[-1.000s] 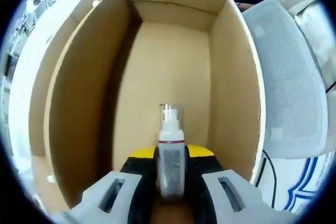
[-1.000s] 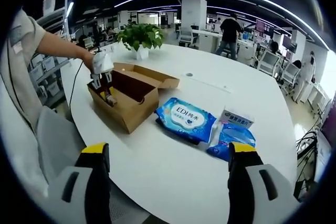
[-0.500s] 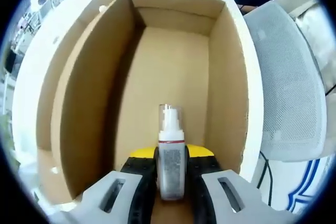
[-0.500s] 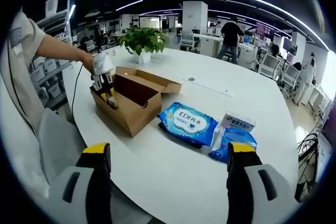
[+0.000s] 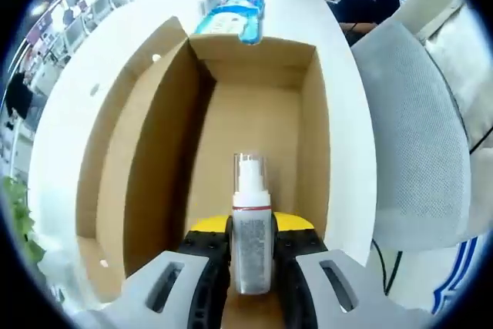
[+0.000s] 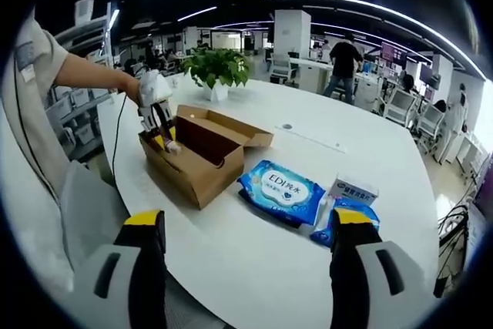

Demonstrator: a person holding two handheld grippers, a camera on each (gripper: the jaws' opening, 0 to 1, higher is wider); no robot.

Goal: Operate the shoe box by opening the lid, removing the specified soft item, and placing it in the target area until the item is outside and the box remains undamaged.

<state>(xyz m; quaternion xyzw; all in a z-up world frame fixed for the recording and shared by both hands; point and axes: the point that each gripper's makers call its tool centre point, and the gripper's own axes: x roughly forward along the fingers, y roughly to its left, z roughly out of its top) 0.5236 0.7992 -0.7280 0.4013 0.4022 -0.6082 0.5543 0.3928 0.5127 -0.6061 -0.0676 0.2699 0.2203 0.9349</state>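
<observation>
A small spray bottle (image 5: 251,240), clear cap over a white nozzle and a speckled grey body, sits clamped between the jaws of the left gripper (image 5: 251,267), held over the near end of the open shoe box (image 5: 115,167); the bottle points along the box's length, and whether its base touches the cardboard floor cannot be told; seen from the right gripper view, the left gripper (image 6: 162,132) dips into the box (image 6: 202,161) at the end nearest the person, whose hand (image 6: 132,90) grips its handle. The lid (image 6: 235,130) is folded back, so opening looks done and the removal step is in hand; the item is not yet outside. The next move, by my reading, calls for a straight lift clear of the cardboard walls, then a carry to bare table (image 6: 254,260). The right gripper (image 6: 246,267) hangs well apart from the box with jaws spread wide and nothing between them. Beside the box lie a blue wet-wipes pack (image 6: 281,190) and, further off, a small white-and-blue carton (image 6: 353,189); a potted plant (image 6: 217,71) stands beyond.
</observation>
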